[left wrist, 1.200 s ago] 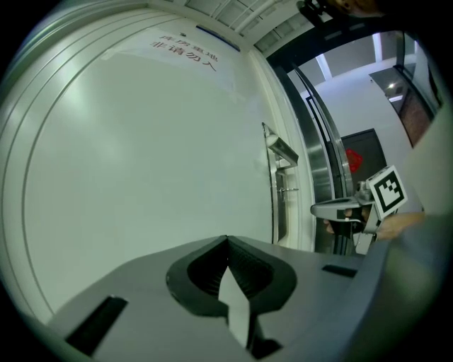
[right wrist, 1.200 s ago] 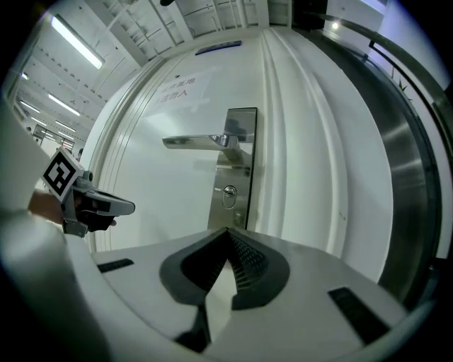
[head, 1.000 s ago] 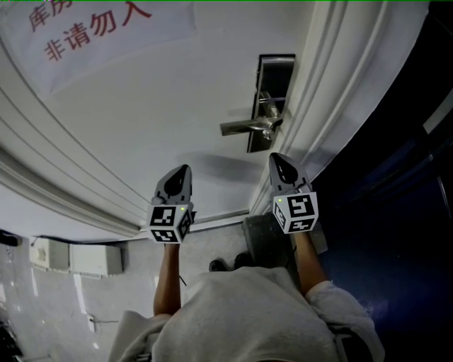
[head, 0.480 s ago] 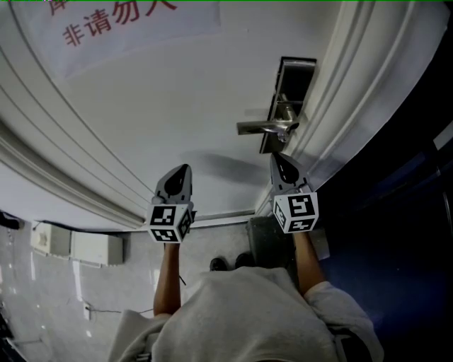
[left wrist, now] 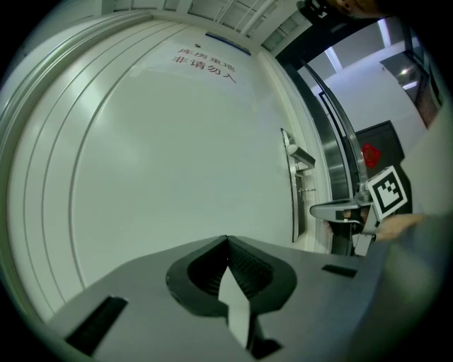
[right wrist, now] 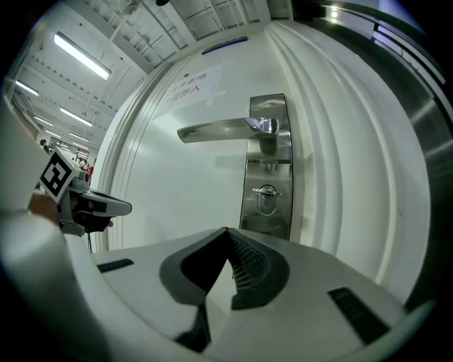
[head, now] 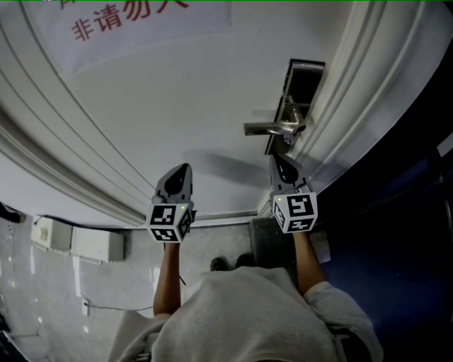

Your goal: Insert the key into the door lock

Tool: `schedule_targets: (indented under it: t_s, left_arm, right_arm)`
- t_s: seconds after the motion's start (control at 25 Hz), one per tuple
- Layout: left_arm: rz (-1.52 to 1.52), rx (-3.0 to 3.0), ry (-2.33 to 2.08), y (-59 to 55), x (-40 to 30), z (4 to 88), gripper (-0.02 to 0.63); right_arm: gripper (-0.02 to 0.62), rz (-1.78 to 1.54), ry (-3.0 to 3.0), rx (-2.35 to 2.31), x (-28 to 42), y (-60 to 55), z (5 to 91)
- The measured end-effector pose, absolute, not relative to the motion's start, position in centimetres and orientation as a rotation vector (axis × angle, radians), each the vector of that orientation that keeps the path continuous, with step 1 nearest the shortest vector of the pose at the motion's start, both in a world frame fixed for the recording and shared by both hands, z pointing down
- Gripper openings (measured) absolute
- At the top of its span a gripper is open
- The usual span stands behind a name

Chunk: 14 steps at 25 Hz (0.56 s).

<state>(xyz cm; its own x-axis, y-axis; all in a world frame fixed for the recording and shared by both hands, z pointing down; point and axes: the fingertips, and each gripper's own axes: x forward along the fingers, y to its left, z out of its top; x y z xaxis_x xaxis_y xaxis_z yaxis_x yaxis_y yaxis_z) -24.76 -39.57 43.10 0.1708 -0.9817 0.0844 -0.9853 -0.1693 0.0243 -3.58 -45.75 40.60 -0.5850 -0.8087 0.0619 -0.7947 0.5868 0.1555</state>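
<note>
Your right tool (head: 277,157) has its jaws closed tip to tip. The ribbed dark pads meet in a point inside a smooth grey shell. Your left tool (head: 185,167) is closed in the same way, its grooved pads together at the tip, and it sits at 9 o'clock of the right one, well apart from it. Each tool carries a white cube with black square markers at its rear.

Both tools point at a white door (head: 177,106) with a smooth matt face and rounded moulded ridges curving along its edges. In the right gripper view the door lock (right wrist: 266,200) is at 12 o'clock of your jaw tips, apart from them. It is a small oval fitting of polished metal. It is set low in a tall, narrow lock plate (right wrist: 273,106) of brushed steel with square corners. From the top of that plate a flat, tapering lever handle (right wrist: 216,129) with a shiny finish runs out toward 9 o'clock.

In the head view the plate lies just past your right tool's tip, at 12 to 1 o'clock. A pale paper sign (head: 134,21) printed in red characters is stuck flat on the door at 11 o'clock.
</note>
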Motion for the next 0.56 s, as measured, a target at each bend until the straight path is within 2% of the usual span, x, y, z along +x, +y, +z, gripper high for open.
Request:
schedule_targets:
  t_s: [0.56]
  left_arm:
    - [0.083,2.365,-1.951,-39.99,-23.95,43.31,0.017]
  right_arm:
    - [0.021,-0.182,-2.675,1.348,-3.73,-45.62,40.79]
